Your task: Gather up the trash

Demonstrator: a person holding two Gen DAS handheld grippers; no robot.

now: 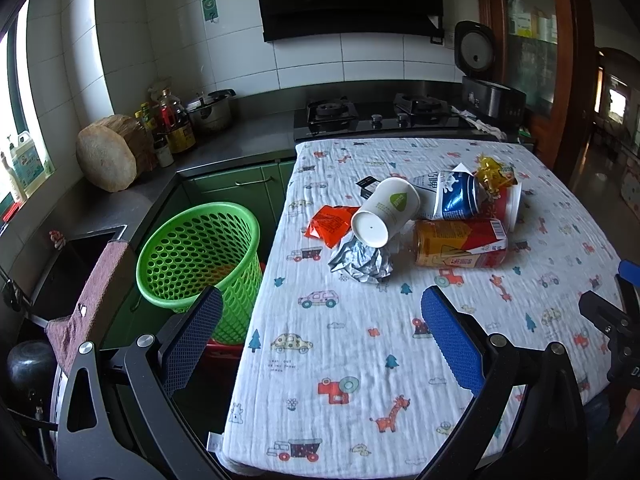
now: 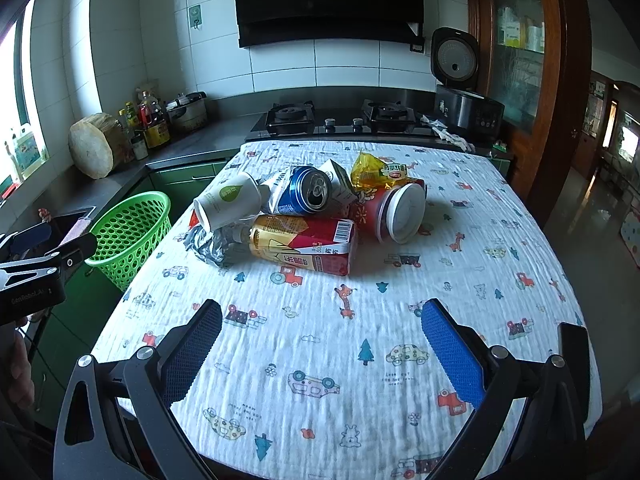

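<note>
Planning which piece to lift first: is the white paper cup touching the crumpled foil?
Touching. In the left wrist view the white paper cup lies with its base overlapping the crumpled foil, no gap.

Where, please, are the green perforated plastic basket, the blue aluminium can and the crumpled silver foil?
green perforated plastic basket [image 1: 196,256], left wrist view, inner wall
blue aluminium can [image 2: 308,192], right wrist view, side near top
crumpled silver foil [image 1: 360,260], left wrist view, middle

Your orange wrapper [image 1: 330,222] lies half hidden under the white paper cup [image 1: 386,212], and the green basket [image 1: 200,260] hides its own bottom.
</note>
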